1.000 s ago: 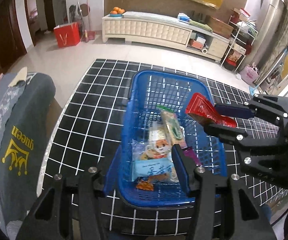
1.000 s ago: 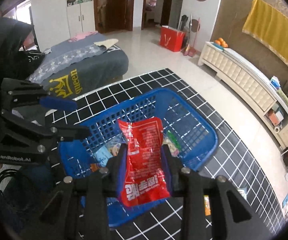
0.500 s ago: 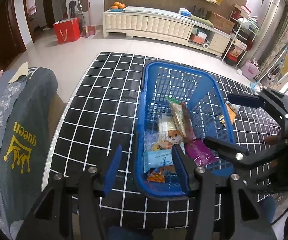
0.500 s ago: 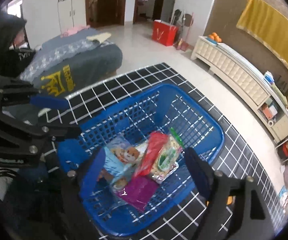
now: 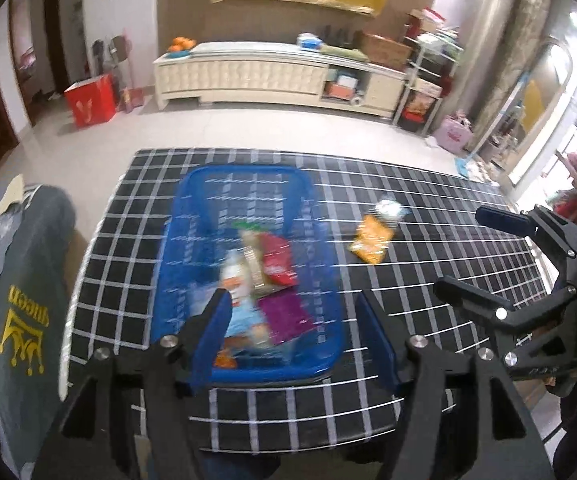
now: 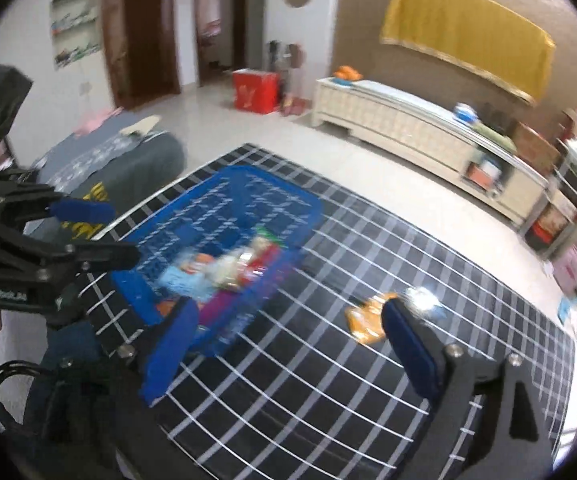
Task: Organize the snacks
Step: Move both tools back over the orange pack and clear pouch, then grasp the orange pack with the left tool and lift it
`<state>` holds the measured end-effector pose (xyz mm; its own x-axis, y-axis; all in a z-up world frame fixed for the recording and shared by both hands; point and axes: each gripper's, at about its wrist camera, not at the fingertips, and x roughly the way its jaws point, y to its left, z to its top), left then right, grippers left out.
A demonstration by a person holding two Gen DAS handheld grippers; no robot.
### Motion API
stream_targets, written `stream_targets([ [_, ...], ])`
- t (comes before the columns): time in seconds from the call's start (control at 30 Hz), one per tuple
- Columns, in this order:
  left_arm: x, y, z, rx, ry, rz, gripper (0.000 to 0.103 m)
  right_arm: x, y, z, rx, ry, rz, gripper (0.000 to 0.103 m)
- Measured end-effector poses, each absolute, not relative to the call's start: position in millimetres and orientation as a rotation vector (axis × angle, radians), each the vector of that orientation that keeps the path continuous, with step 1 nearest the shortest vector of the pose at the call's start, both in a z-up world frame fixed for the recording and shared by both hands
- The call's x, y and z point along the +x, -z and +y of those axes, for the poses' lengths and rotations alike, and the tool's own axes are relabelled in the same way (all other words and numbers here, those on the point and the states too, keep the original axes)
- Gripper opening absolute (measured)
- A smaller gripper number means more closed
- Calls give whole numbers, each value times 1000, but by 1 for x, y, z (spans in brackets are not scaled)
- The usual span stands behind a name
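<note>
Blue basket (image 5: 248,364) sits on the black grid-pattern table (image 5: 428,280), toward its left end. Inside: red pack (image 5: 276,258) leaning across a pale pack, purple pack (image 5: 284,314) nearer the front wall, light-blue pack beside it. Motion blur smears the pile, so the count is probably five or six, no firmer than that.

Two snacks not yet collected: orange pack (image 5: 370,240) flat on the table right of the basket, apart from its wall, and a silvery pack (image 5: 388,209) touching or just behind it. In the right wrist view both lie ahead of that gripper, glare hiding the silver one's edges.

Left gripper (image 5: 294,330): jaws apart and opening, nothing clamped. The basket's front wall and the packs behind it show through the gap, but the pads press on nothing. It hangs over the basket's near end, likely idle there.

Right gripper (image 6: 284,348): jaws wide and opening, empty; only bare table between them. The orange pack (image 6: 366,318) lies just off the right pad. The wide spread suits a flat pack taken across its width.

Judgement: sorting mostly done; these two loose packs remain, the orange one the nearer pick for the right hand.
</note>
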<state>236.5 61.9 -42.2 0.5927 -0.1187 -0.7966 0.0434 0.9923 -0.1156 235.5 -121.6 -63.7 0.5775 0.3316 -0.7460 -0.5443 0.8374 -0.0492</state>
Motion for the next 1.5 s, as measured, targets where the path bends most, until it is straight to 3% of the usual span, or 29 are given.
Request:
stream_targets([
  [0.3,286,60,-29,-15,182,990,66,251,69,-213,-210,-339,824,95],
  [0.57,340,99,-90,-7,115,1037,66,281,109,-287,-146,-175,902,95],
  [0.97,423,213,-120,40,153,1200,68,329,176,-320,-21,-208,982,95],
  [1.17,450,251,-140,217,229,1232,68,340,202,-319,-16,-265,1004,95],
  [1.27,459,259,-144,263,228,1225,87,346,209,-327,7,-293,1014,95],
  [1.5,484,268,-125,259,185,1238,89,357,219,-336,6,-327,1011,95],
])
